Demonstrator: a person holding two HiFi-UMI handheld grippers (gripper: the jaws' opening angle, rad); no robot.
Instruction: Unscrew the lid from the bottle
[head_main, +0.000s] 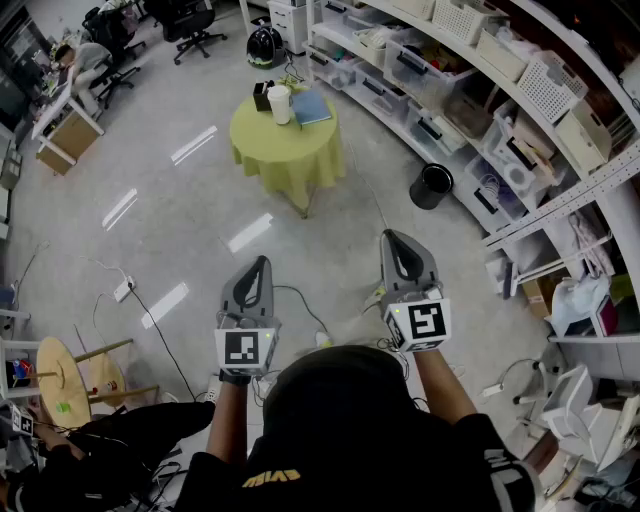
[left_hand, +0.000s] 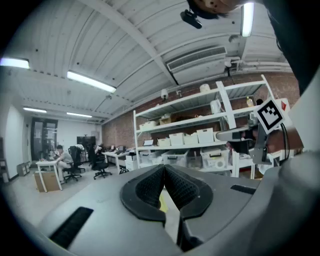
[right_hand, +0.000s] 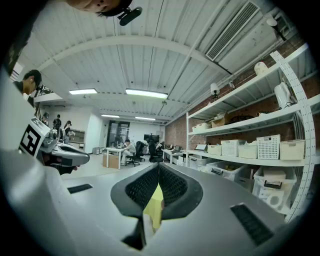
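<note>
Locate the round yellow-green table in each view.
Head view: table at top centre.
Left gripper view: only a yellow sliver between the shut jaws.
Right gripper view: the same, lower centre.
Shared landmark: white shelves, at right.

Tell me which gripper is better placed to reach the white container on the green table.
Left, marginally. The left gripper lines up almost straight with the white container on the table; the right gripper sits off to the side. Both are shut, empty and well short of it.
</note>
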